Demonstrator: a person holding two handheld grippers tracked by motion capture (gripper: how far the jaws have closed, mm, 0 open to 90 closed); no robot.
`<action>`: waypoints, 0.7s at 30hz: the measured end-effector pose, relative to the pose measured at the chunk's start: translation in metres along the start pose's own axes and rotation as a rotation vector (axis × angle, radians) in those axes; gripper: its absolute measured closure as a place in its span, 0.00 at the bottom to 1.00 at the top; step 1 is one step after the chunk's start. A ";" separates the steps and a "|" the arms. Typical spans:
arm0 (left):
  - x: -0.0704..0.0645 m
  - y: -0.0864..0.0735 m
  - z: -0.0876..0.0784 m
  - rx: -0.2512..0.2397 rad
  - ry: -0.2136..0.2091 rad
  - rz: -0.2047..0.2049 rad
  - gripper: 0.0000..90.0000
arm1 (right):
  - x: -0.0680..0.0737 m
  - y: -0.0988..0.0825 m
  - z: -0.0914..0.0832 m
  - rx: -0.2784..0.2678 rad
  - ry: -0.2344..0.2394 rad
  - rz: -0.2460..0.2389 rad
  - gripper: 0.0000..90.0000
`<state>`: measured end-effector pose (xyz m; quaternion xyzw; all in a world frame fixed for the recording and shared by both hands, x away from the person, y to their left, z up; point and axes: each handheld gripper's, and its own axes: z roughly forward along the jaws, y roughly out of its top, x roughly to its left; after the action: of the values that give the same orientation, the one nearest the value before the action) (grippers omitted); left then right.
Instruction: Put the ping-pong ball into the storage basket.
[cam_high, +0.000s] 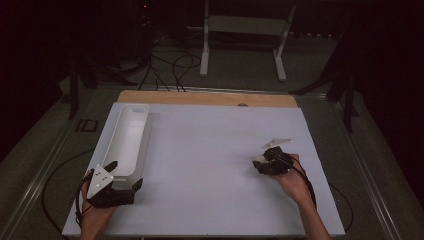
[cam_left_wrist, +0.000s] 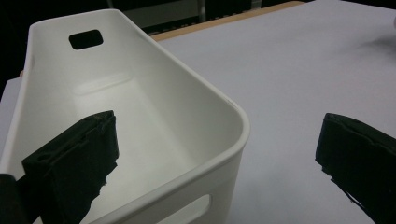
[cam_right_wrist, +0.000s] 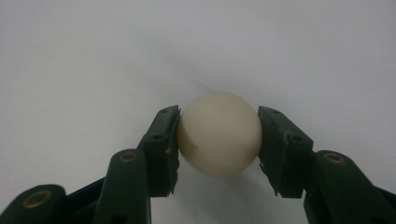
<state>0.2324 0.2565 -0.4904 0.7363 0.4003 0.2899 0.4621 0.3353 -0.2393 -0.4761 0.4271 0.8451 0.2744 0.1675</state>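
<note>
A cream-white ball (cam_right_wrist: 219, 133) is pinched between the two black jaws of my right gripper (cam_right_wrist: 218, 140), just above the white table top. In the high view that right gripper (cam_high: 263, 161) is at the table's right side, held by a hand that comes in from the bottom. A long white bin (cam_high: 127, 137) with handle slots lies along the table's left side and has nothing in it. My left gripper (cam_high: 125, 174) is open at the bin's near end. One jaw is inside the bin (cam_left_wrist: 140, 93) and the other outside, so the left gripper (cam_left_wrist: 219, 140) straddles the near corner wall.
The white table top (cam_high: 210, 130) spreads between the two hands. A wooden strip (cam_high: 207, 97) runs along its far edge. On the floor behind it are a white stand (cam_high: 245, 30) and loose cables (cam_high: 170, 65). A small black item (cam_high: 87, 125) lies left of the table.
</note>
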 end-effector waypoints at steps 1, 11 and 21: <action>0.000 0.000 0.000 0.000 0.000 0.000 0.00 | 0.001 0.001 -0.001 -0.003 0.002 0.003 0.56; 0.000 0.000 0.001 0.001 -0.002 0.000 0.00 | 0.003 0.009 -0.012 -0.020 -0.004 -0.003 0.56; 0.001 0.000 0.000 0.000 -0.006 -0.009 0.00 | 0.007 0.021 -0.020 -0.036 0.000 -0.022 0.56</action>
<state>0.2332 0.2575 -0.4909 0.7354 0.4022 0.2858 0.4645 0.3345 -0.2293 -0.4480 0.4149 0.8446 0.2877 0.1783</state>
